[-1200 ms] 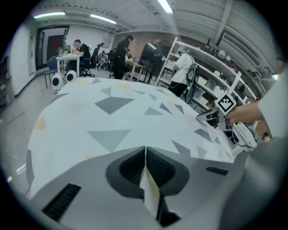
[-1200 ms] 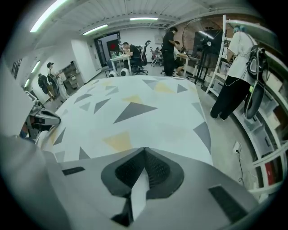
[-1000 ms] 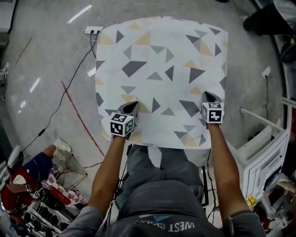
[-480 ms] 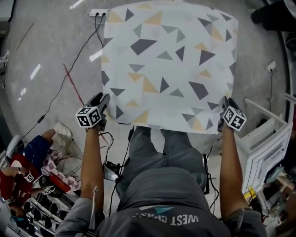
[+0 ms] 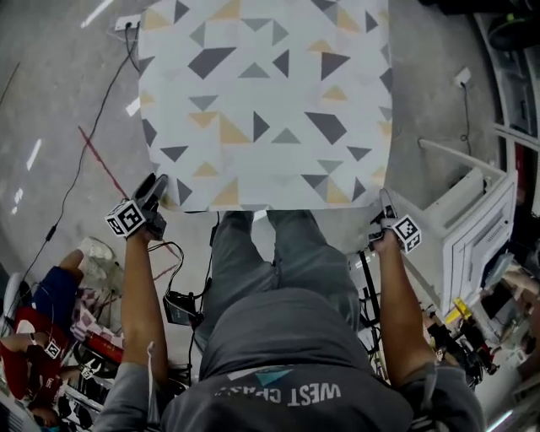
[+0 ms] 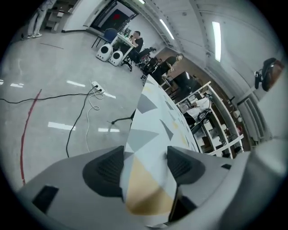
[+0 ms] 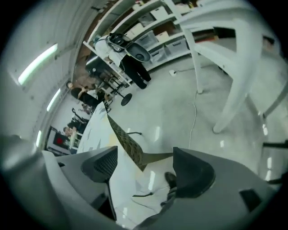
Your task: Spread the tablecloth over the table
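The white tablecloth (image 5: 261, 101) with grey and yellow triangles lies flat over the table, and its near edge hangs just ahead of my legs. My left gripper (image 5: 154, 192) is at the cloth's near left corner. In the left gripper view that corner (image 6: 148, 179) hangs loosely between the opening jaws of the left gripper (image 6: 144, 161). My right gripper (image 5: 386, 205) is at the near right corner. The jaws of the right gripper (image 7: 144, 166) are also opening; the cloth's edge (image 7: 121, 179) lies beside the left pad, with a wide gap to the right pad.
A white rack (image 5: 472, 228) stands close on the right. A power strip (image 5: 126, 21) with cables and a red floor line (image 5: 101, 164) lie to the left. A person's legs (image 5: 51, 304) and clutter fill the lower left. A black box (image 5: 179, 308) sits by my feet.
Both grippers slid outward along the cloth's near edge, from on top of the cloth to its two near corners. Their jaws went from shut to spread.
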Tool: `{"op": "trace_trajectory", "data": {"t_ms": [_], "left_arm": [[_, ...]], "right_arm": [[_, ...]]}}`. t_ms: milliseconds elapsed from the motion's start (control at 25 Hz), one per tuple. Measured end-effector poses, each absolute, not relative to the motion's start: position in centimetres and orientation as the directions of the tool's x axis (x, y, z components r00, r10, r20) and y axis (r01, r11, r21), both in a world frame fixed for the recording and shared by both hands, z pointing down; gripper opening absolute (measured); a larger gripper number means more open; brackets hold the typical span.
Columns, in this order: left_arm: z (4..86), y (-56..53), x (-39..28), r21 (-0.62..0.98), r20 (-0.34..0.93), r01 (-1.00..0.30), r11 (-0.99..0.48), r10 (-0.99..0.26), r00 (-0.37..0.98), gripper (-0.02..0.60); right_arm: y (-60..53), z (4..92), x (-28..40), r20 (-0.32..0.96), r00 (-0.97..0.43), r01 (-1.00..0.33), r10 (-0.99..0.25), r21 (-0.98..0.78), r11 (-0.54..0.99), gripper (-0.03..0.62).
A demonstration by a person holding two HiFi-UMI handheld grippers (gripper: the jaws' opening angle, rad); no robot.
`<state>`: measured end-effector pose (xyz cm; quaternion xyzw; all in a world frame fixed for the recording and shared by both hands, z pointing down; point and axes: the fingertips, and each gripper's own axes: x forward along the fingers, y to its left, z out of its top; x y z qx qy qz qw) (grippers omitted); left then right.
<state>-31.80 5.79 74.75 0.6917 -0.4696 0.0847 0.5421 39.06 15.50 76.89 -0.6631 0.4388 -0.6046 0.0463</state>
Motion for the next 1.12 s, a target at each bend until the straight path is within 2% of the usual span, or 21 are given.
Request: {"op": "trace_trajectory", "data": {"t_ms": [120,200,280,360,400,600,1120], "left_arm": [[74.5,5.8,-31.3,0.691,0.614,-0.722,0.022,-0.544,0.572,0.284],[74.4,5.8,-31.2,0.695,0.612,-0.719,0.013,-0.535,0.582,0.265],[74.2,6.0,-31.2,0.693,0.614,-0.721,0.012,-0.534,0.581,0.245],[74.1,6.6,-31.1,0.688,0.619,-0.725,0.019,-0.538,0.573,0.222],[73.9,7.1,-30.8,0.690,0.616,-0.724,0.016,-0.539,0.575,0.208],[73.0,10.8,-28.3,0.723,0.565,-0.690,-0.026,-0.553,0.612,0.156],[73.5,15.8,-26.6,0.714,0.613,-0.699,0.037,-0.516,0.599,0.158]], "right_arm": [[16.0,77.3,36.7,0.692,-0.191,-0.431,-0.696,-0.696,-0.574,0.382],[15.4,76.9,35.5,0.658,-0.219,-0.428,-0.720,-0.729,-0.535,0.261],[15.5,76.5,35.3,0.668,-0.211,-0.454,-0.713,-0.713,-0.534,0.193],[16.3,76.3,36.0,0.691,-0.192,-0.486,-0.697,-0.684,-0.543,0.041],[16.7,75.9,36.3,0.688,-0.189,-0.500,-0.701,-0.681,-0.535,0.027],[18.6,75.0,38.5,0.676,-0.177,-0.555,-0.715,-0.669,-0.494,0.012],[17.4,74.9,41.7,0.759,-0.096,-0.618,-0.644,-0.553,-0.559,0.014]]}}
